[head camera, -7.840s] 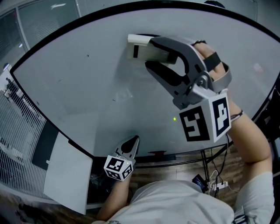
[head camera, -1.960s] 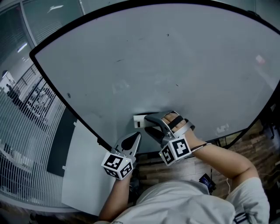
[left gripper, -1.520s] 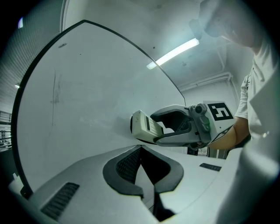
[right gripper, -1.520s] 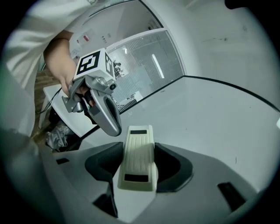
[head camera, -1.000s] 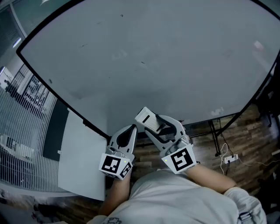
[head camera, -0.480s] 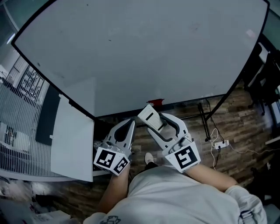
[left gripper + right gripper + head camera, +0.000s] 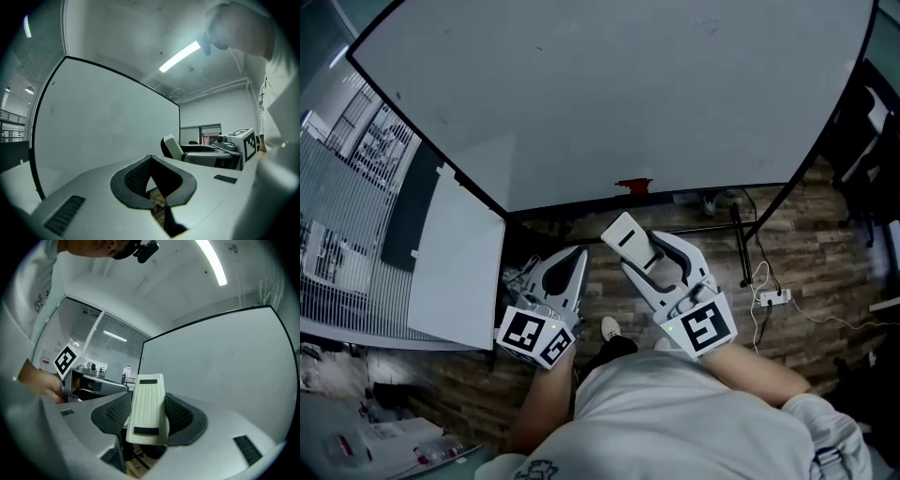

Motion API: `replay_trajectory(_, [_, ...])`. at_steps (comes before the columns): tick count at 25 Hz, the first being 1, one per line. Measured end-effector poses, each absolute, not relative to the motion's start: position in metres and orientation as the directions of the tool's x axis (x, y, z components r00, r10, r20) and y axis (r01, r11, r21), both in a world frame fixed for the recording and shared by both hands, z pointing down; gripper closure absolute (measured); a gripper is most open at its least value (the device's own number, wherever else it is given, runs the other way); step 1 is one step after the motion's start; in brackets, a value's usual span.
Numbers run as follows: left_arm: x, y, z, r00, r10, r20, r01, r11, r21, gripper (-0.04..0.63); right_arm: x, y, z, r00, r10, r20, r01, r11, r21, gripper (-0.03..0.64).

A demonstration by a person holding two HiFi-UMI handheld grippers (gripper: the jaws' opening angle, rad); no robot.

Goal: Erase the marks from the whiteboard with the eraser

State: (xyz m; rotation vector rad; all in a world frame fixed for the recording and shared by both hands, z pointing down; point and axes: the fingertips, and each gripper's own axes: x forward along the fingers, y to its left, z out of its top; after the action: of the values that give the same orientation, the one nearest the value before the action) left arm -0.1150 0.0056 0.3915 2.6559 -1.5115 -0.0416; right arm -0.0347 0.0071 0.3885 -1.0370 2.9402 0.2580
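The whiteboard point(image 7: 609, 84) fills the far half of the head view. Its black frame curves down the left side and along the lower edge. Both tools hang on the near side of that lower edge, clear of the board and over the wood plank floor point(image 7: 825, 272).

A white panel point(image 7: 455, 267) stands left of the board, and a dark stand leg point(image 7: 739, 246) drops from the frame on the right. A white power strip point(image 7: 773, 297) with cables lies on the floor beyond it. A small red thing point(image 7: 633, 185) sits on the board's lower edge; I cannot tell what it is. A few tiny dark specks show on the board, too small to read.

The only print is the black-and-white square pattern on each tool's cube.

The right tool point(image 7: 652, 255) points toward the far left, its forearm coming in from the near right and its cube facing up. Its jaws are clamped on the cream eraser point(image 7: 625, 234), which juts past the tips. The right gripper view shows the eraser point(image 7: 147, 408) upright between the ribbed pads of that tool point(image 7: 149, 399), with the whiteboard point(image 7: 220, 371) behind.

The left tool point(image 7: 575, 255) lies just left of the eraser, apart from it and pointing far. In the left gripper view the jaws of this tool point(image 7: 150, 158) meet at the tips with nothing between them, facing the whiteboard point(image 7: 103, 136).
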Motion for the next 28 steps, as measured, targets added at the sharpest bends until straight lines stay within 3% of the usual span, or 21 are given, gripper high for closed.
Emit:
replay_trajectory(11, [-0.123, 0.032, 0.397, 0.566, -0.824, 0.032, -0.823, -0.563, 0.074, 0.588, -0.045, 0.035, 0.4, -0.772, -0.633, -0.054, -0.635, 0.764, 0.114, 0.382])
replay_trajectory(28, [-0.197, 0.109, 0.402, 0.625, -0.781, -0.005, -0.773, -0.619, 0.141, 0.588, -0.126, 0.109, 0.415, -0.748, -0.662, -0.047, -0.664, 0.747, 0.03, 0.383])
